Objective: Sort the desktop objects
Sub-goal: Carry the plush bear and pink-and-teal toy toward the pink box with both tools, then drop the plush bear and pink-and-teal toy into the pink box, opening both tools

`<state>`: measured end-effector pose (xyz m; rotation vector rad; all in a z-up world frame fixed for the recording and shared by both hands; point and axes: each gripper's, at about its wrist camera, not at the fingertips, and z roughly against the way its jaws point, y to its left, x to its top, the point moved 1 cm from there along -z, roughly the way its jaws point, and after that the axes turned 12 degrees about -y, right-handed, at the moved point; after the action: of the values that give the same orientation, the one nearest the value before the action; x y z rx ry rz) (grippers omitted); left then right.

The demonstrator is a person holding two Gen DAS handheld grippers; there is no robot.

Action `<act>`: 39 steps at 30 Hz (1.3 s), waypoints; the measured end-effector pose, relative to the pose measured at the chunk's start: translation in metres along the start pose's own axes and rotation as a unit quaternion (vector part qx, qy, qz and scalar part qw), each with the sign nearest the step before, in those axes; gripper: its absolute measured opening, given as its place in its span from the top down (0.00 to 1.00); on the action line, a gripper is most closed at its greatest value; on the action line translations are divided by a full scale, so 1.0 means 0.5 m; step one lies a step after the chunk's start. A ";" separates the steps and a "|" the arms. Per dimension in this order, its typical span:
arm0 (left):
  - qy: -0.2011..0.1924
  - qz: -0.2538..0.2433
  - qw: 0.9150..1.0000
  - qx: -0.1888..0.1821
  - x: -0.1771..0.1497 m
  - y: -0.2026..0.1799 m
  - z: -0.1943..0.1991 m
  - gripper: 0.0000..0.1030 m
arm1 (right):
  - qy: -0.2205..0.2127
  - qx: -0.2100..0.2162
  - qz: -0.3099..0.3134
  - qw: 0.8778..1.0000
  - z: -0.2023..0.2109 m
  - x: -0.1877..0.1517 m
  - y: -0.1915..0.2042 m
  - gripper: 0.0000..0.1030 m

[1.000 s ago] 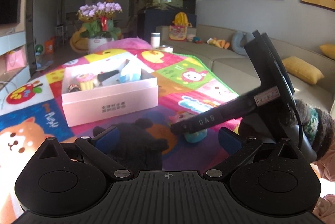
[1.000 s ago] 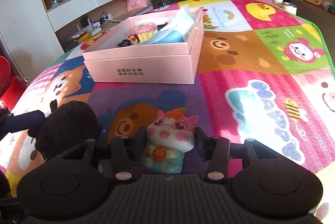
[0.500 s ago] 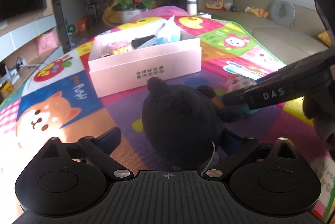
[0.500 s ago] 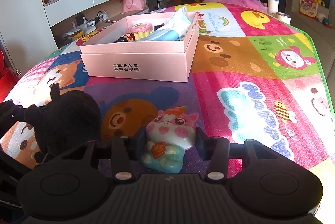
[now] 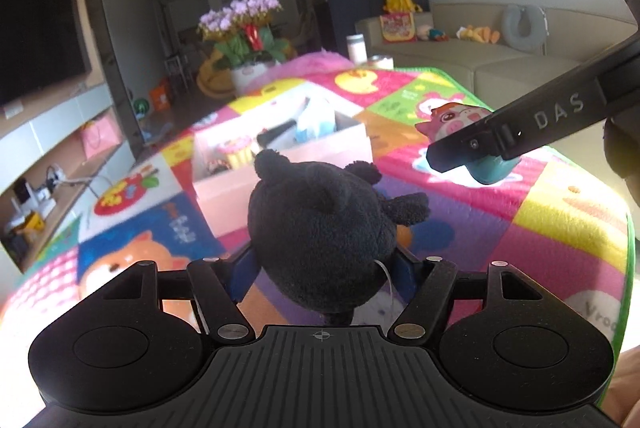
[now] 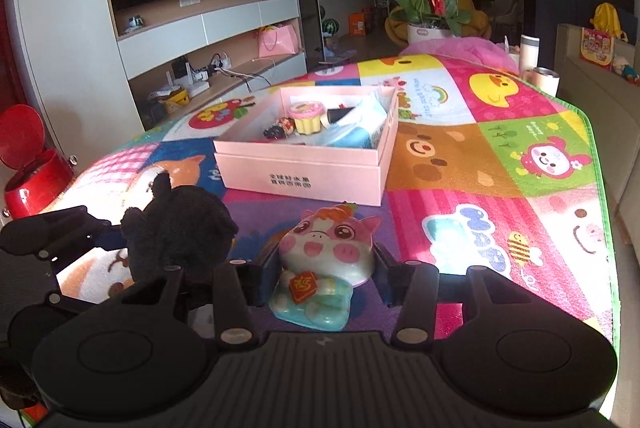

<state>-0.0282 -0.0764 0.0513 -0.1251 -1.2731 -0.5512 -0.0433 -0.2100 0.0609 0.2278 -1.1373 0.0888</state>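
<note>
My left gripper (image 5: 320,268) is shut on a black plush toy (image 5: 320,228) and holds it above the colourful play mat (image 5: 560,228). My right gripper (image 6: 326,268) is shut on a pink pig figurine (image 6: 324,260) with a teal base, also lifted off the mat. The open pink box (image 6: 312,168) lies ahead of both grippers and holds a cupcake toy (image 6: 306,114), a small figure and a tissue pack. The plush toy (image 6: 180,232) sits left of the pig in the right wrist view. The pig (image 5: 460,120) shows at right in the left wrist view, held by the right gripper.
A white cup (image 6: 529,48) and a second cup (image 6: 546,78) stand at the mat's far edge. A flower pot (image 6: 430,4) stands behind. A sofa (image 5: 500,60) lies right, a TV unit (image 6: 192,40) left, a red bin (image 6: 32,164) at far left.
Both grippers have risen with their toys, and the views look further over the box. The left gripper has closed on the plush toy, which it only stood around before.
</note>
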 end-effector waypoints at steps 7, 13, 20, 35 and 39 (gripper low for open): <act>-0.076 0.000 0.997 0.019 0.117 0.064 -0.004 0.30 | -0.070 0.022 -0.032 0.997 0.051 0.121 0.003 0.54; -0.140 0.095 0.986 0.009 0.228 0.175 -0.119 0.29 | -0.168 -0.023 -0.026 0.985 0.046 0.253 -0.014 0.54; -0.124 0.161 0.979 0.000 0.198 0.266 -0.241 0.07 | -0.150 -0.049 -0.001 0.987 -0.067 0.292 -0.020 0.54; -0.025 0.182 0.983 0.015 -0.075 0.286 -0.205 0.03 | -0.001 -0.035 -0.007 0.999 -0.408 0.280 0.032 0.46; -0.025 0.202 0.979 -0.005 -0.089 0.281 -0.203 0.03 | 0.012 -0.044 -0.023 0.999 -0.420 0.255 0.015 0.33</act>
<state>0.1165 0.0203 0.0084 -0.3985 -1.2500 -0.2055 0.1956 -0.1615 0.0936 0.1737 -1.1083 0.0016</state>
